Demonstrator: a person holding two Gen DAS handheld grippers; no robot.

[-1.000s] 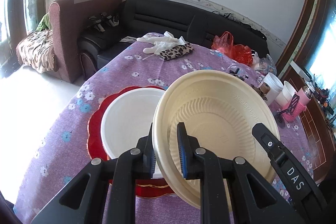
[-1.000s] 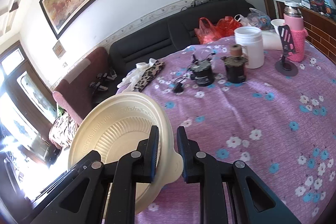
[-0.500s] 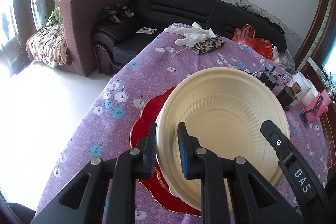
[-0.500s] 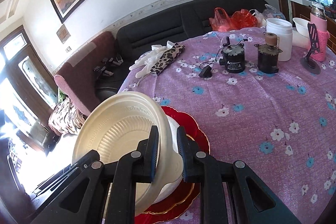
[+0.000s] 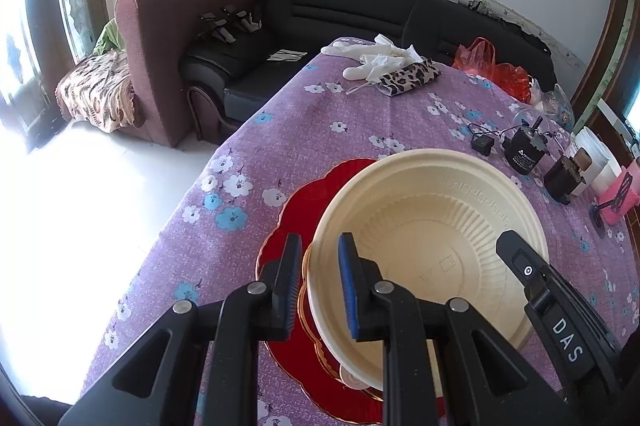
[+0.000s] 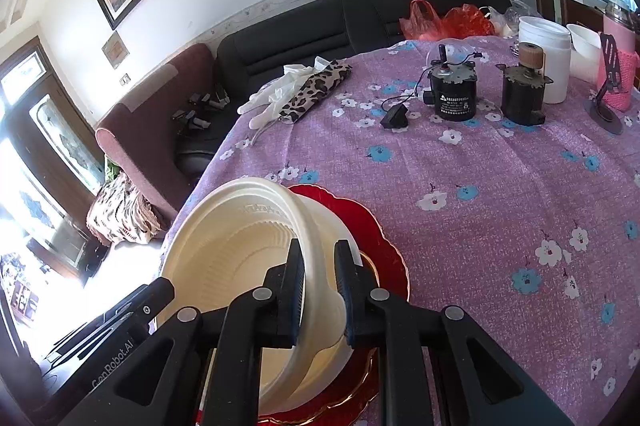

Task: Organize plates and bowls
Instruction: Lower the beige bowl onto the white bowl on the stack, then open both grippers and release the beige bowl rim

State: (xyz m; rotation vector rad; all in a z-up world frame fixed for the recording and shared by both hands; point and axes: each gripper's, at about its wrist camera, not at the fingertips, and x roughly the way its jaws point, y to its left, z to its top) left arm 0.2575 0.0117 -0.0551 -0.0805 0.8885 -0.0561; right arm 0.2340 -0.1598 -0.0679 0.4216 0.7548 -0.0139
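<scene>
A cream ribbed bowl (image 5: 432, 246) is held by both grippers over a red scalloped plate (image 5: 304, 202) on the purple flowered tablecloth. My left gripper (image 5: 318, 278) is shut on the bowl's left rim. My right gripper (image 6: 319, 286) is shut on the bowl's (image 6: 240, 250) right rim. The bowl sits low, nested over a white bowl whose edge (image 5: 352, 380) peeks out beneath it. The red plate (image 6: 360, 222) shows around the bowl in the right wrist view.
Two small dark motors (image 6: 454, 98) with a cable, a white jar (image 6: 546, 58) and a pink phone stand (image 6: 612, 86) stand at the table's far right. White gloves and a leopard pouch (image 5: 404, 76) lie at the far edge. Sofas stand beyond the table.
Both grippers have carried the cream bowl down and to the left, from tilted above the table to sitting over the white bowl on the red plate.
</scene>
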